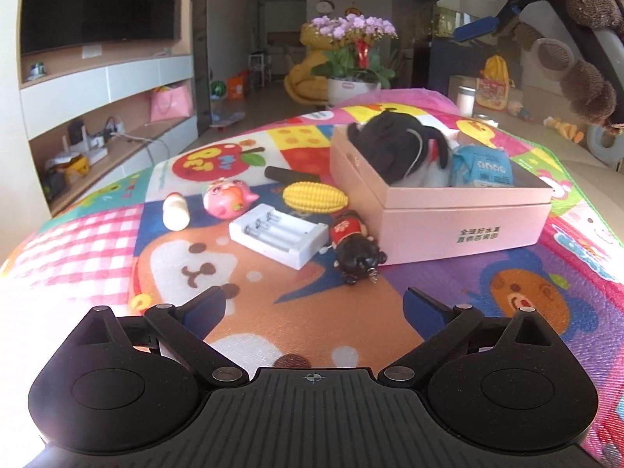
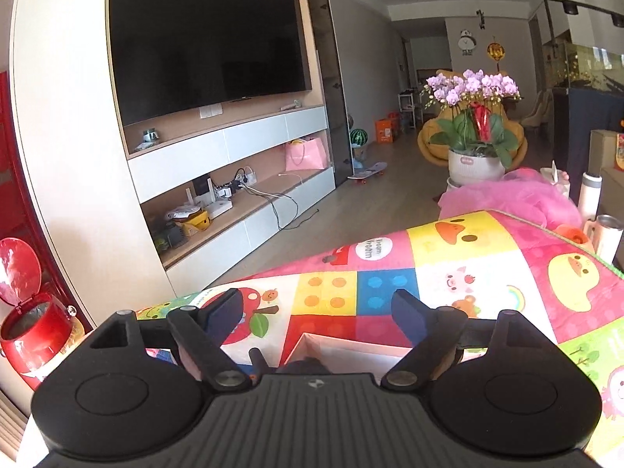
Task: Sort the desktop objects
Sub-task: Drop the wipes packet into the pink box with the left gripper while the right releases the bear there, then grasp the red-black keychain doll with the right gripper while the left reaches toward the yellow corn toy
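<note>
A pink box [image 1: 460, 218] stands on the colourful mat and holds a black plush toy [image 1: 394, 148] and a blue packet [image 1: 481, 165]. Left of it lie a doll figure [image 1: 353, 247], a white battery holder [image 1: 279, 234], a yellow toy corn [image 1: 314, 197], a pink pig toy [image 1: 228, 197], a small white bottle [image 1: 175, 212] and a black cylinder [image 1: 290, 174]. My left gripper [image 1: 314, 300] is open and empty, just short of the doll. My right gripper [image 2: 314, 304] is open and empty above the box's far corner [image 2: 343, 345]. It also shows at the top right of the left view [image 1: 477, 29].
The mat [image 1: 117, 241] covers a table that drops off at the left and far edges. A potted orchid [image 2: 474, 132] stands beyond the far end, with white flasks [image 2: 602, 230] at the right. A TV wall unit [image 2: 218, 89] and a red bin [image 2: 33, 312] are to the left.
</note>
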A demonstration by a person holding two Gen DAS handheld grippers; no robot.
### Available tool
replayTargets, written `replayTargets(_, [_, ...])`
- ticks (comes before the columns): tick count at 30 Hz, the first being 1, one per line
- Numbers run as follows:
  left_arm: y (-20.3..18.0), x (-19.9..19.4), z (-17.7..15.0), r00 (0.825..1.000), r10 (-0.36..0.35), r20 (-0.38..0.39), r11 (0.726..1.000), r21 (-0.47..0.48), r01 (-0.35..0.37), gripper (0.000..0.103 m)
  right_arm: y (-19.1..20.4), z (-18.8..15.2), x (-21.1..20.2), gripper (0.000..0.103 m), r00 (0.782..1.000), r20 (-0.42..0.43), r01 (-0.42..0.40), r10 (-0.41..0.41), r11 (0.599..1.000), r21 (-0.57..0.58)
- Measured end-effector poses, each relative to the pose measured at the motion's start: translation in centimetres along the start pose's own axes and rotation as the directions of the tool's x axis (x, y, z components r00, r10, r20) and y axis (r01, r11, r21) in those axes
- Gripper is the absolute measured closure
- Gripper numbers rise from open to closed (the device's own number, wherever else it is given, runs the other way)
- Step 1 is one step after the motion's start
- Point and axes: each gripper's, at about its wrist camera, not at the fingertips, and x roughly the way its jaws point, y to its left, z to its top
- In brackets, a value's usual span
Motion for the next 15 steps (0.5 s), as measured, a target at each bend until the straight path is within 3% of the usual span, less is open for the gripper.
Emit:
replayTargets(3, [0.8, 0.4, -0.2, 1.0, 0.024, -0.009, 0.998, -0.05, -0.025, 0.003, 0.5, 0.4, -0.3, 0.023, 0.999, -0.01, 0.053, -0.054, 0.996, -0.069])
replayTargets(4, [1.2, 0.4, -0.3, 1.0, 0.018, -0.013, 0.997, -0.078, -0.019, 0.003, 0.6, 0.4, -0.3, 0.029, 0.997, -0.028, 0.067, -0.069, 0.994, -0.087])
replayTargets(6, [1.8, 0.0, -0.4, 1.0, 0.014, 0.002, 0.994, -0.112, -0.014, 0.002, -0.2, -0.2, -0.3, 0.053, 0.991, -0.098, 0.086, -0.094, 0.993, -0.086])
replayTargets(10, [2.2, -0.1, -0.5, 1.0, 0.007, 0.011, 0.99, -0.142, -0.006, 0.002, -2.7, -3.8, -0.5, 0.058, 0.962, -0.258, 0.104, -0.091, 0.994, 0.035])
replayTargets(15, [1.7, -0.6, -0.6, 1.0, 0.01, 0.017, 0.994, -0.113, -0.008, 0.002, -4.8, -7.5, 3.0, 0.061, 0.922, -0.374, 0.163, -0.1, 0.976, 0.141])
